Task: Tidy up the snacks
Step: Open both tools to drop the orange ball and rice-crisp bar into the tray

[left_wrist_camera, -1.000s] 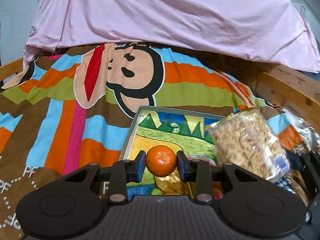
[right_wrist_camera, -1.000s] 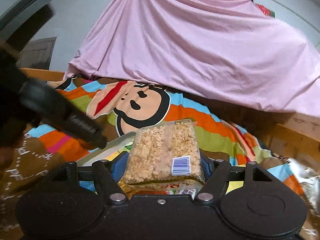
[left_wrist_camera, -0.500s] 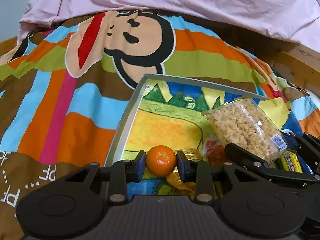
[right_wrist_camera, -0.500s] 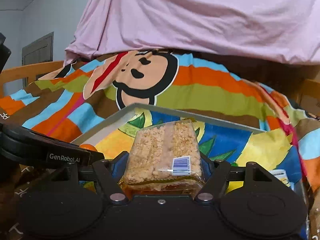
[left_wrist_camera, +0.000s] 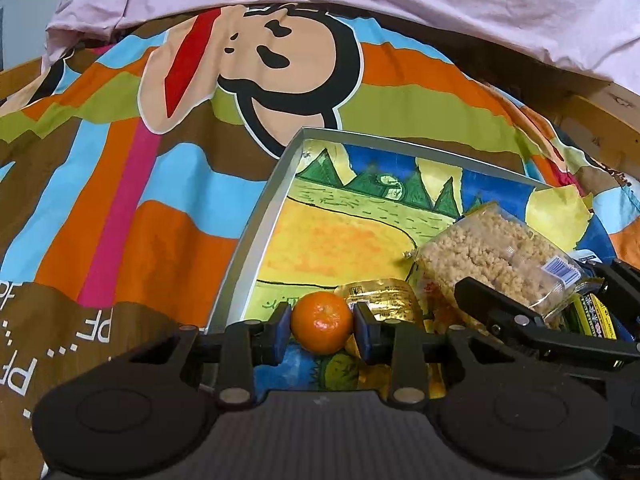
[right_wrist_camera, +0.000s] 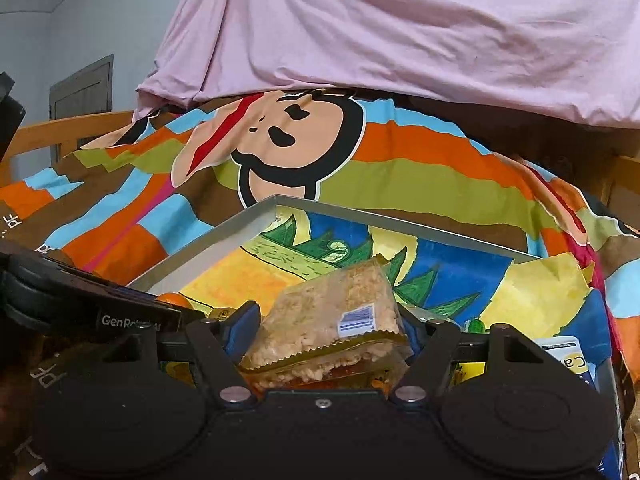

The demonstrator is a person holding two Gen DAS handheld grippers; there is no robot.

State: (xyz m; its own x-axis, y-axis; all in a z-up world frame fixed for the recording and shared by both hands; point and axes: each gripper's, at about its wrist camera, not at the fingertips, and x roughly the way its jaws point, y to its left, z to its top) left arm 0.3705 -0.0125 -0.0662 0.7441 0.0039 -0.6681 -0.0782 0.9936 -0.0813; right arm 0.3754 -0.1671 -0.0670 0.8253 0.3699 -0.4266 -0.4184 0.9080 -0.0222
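Observation:
My left gripper point(left_wrist_camera: 322, 328) is shut on a small orange tangerine point(left_wrist_camera: 321, 322), held low over the near left corner of a metal tray point(left_wrist_camera: 256, 236) lined with a colourful drawing. My right gripper point(right_wrist_camera: 326, 334) is shut on a clear bag of puffed-rice cake point(right_wrist_camera: 332, 312), tilted down over the tray point(right_wrist_camera: 224, 240). The bag point(left_wrist_camera: 492, 252) and the right gripper also show at the right of the left wrist view. A gold-wrapped snack point(left_wrist_camera: 380, 300) lies in the tray just behind the tangerine.
The tray rests on a striped monkey-print blanket point(left_wrist_camera: 160, 208). A pink sheet point(right_wrist_camera: 400, 40) hangs behind. Yellow and blue snack packets point(left_wrist_camera: 592, 316) lie at the tray's right end. A wooden frame point(left_wrist_camera: 592, 120) runs along the right.
Both grippers have moved down and forward over the tray. The tangerine and the rice-cake bag are now lower, and the bag has tilted down towards the tray floor.

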